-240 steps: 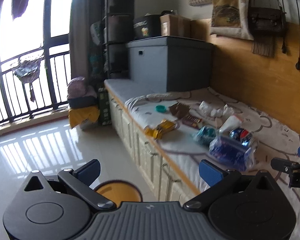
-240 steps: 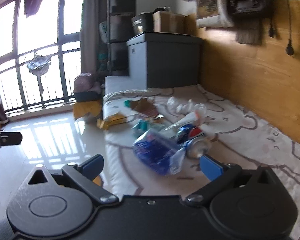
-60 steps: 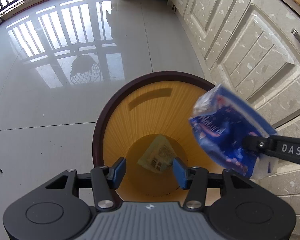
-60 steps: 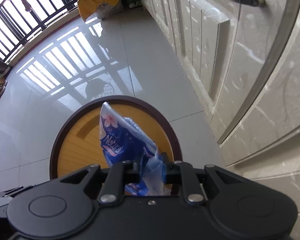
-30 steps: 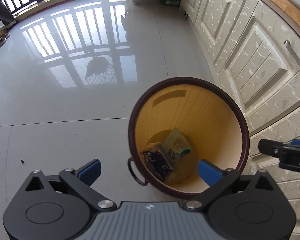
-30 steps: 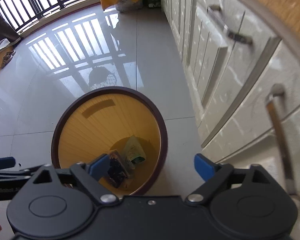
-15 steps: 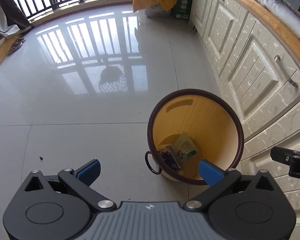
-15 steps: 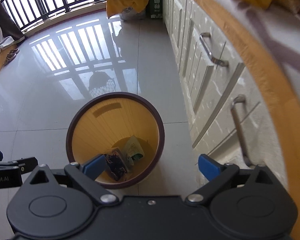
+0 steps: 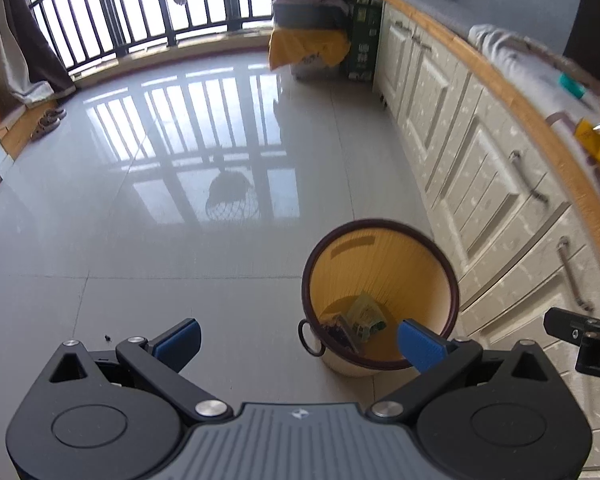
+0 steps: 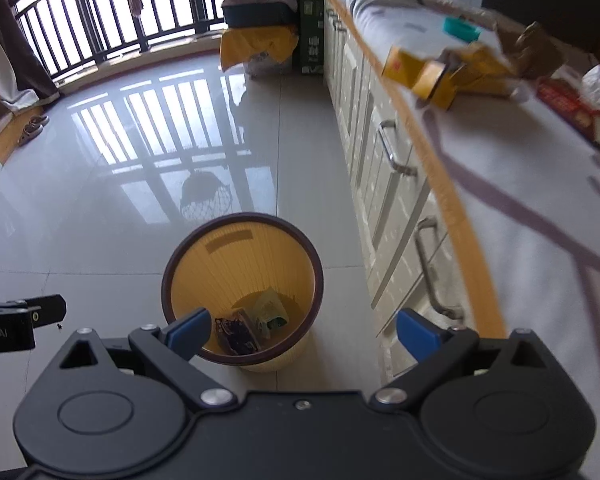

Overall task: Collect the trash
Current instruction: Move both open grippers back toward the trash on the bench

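Yellow bin (image 10: 236,256), 2 wrappers (image 10: 252,322) inside

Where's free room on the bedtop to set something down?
Bare sheet runs from the wooden front edge inward, nearer the camera than the yellow cardboard boxes. Crowded beyond: those boxes, the teal round lid, the crumpled brown wrapper and the red flat packet sit close together.
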A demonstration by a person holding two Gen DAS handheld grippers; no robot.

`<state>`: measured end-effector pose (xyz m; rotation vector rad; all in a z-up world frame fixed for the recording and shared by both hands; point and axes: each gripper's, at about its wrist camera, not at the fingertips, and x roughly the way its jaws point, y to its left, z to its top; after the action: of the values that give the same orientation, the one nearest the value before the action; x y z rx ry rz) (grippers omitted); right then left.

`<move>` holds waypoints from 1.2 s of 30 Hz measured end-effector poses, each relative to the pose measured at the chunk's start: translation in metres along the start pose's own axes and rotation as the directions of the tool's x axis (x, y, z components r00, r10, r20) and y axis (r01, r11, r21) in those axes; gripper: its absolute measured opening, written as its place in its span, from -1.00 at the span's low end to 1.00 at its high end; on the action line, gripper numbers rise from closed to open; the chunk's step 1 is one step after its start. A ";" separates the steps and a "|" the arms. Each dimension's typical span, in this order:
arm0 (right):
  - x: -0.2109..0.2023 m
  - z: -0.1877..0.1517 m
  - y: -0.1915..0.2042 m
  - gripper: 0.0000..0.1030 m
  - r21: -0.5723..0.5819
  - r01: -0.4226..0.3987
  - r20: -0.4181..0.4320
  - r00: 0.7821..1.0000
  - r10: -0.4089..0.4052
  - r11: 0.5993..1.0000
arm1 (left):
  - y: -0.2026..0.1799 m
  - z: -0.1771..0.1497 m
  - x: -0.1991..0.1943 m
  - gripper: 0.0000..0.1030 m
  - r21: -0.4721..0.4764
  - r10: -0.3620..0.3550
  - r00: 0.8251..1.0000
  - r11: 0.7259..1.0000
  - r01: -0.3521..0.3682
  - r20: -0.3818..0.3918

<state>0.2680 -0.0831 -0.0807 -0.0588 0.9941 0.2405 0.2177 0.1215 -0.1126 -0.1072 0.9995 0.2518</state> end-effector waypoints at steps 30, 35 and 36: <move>-0.185 -0.054 -0.132 1.00 0.171 0.107 0.354 0.921 -0.162 0.979 | -0.107 0.001 -0.132 1.00 0.183 -0.294 0.877 0.953 0.241 0.380; -0.202 -0.066 -0.166 1.00 0.216 0.121 0.372 0.907 -0.196 0.969 | -0.137 0.004 -0.128 1.00 0.250 -0.359 0.858 0.927 0.280 0.368; -0.205 -0.069 -0.172 1.00 0.221 0.131 0.374 0.904 -0.208 0.966 | -0.143 0.006 -0.125 1.00 0.262 -0.373 0.854 0.920 0.291 0.362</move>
<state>0.1433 -0.2967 0.0419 0.0771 0.5992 -0.0087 0.1949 -0.0351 -0.0076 -0.0416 0.5694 -0.1463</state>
